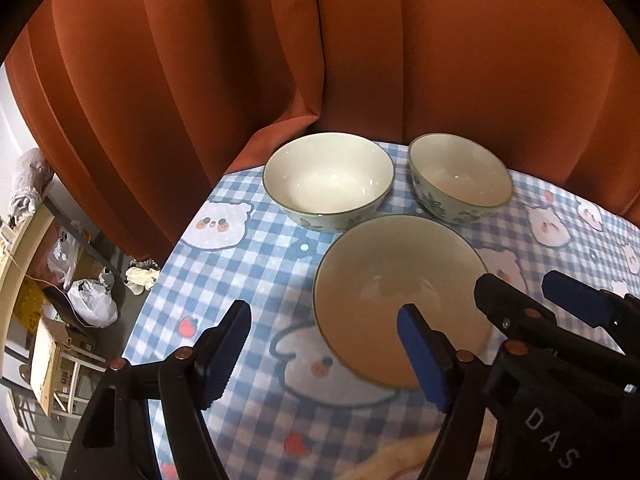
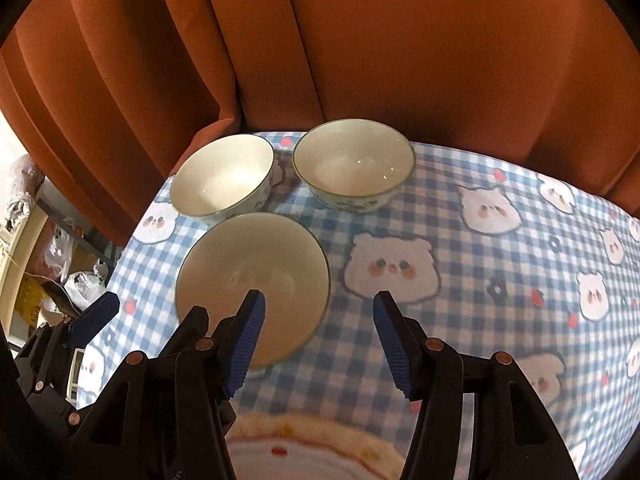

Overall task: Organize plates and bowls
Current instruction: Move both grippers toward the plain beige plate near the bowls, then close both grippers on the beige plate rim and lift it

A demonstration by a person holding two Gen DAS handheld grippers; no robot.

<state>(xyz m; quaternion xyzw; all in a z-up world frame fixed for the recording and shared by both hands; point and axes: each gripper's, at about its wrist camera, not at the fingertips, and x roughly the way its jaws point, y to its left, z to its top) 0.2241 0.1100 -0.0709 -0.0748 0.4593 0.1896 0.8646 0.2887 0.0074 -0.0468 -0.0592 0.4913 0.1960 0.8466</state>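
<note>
I am looking down along my left gripper, whose blue-padded jaws are standing wide apart over the blue-and-white checked tablecloth printed with white bears; nothing is sitting between the pads, though the near cream ceramic bowl is showing just behind the right-hand pad in the lower middle of the left wrist view. That bowl is resting on the cloth, apart from both of my tools as far as I can tell. Two more white ceramic bowls with green leaf patterns on their outsides are standing upright behind it near the table's far edge: the wide one at centre and the smaller one to its right, close together. The rust-orange pleated curtain is filling the upper half of both views.

My right gripper is entering at the lower right of the left wrist view. In its own view its jaws are standing partly open and gripping nothing, with bare cloth between the pads and the near bowl's rim behind the left pad. A cream-rimmed plate with small red marks is lying at the bottom edge of the right wrist view, blurred. Cluttered bags and shelving are showing at the lower left.
</note>
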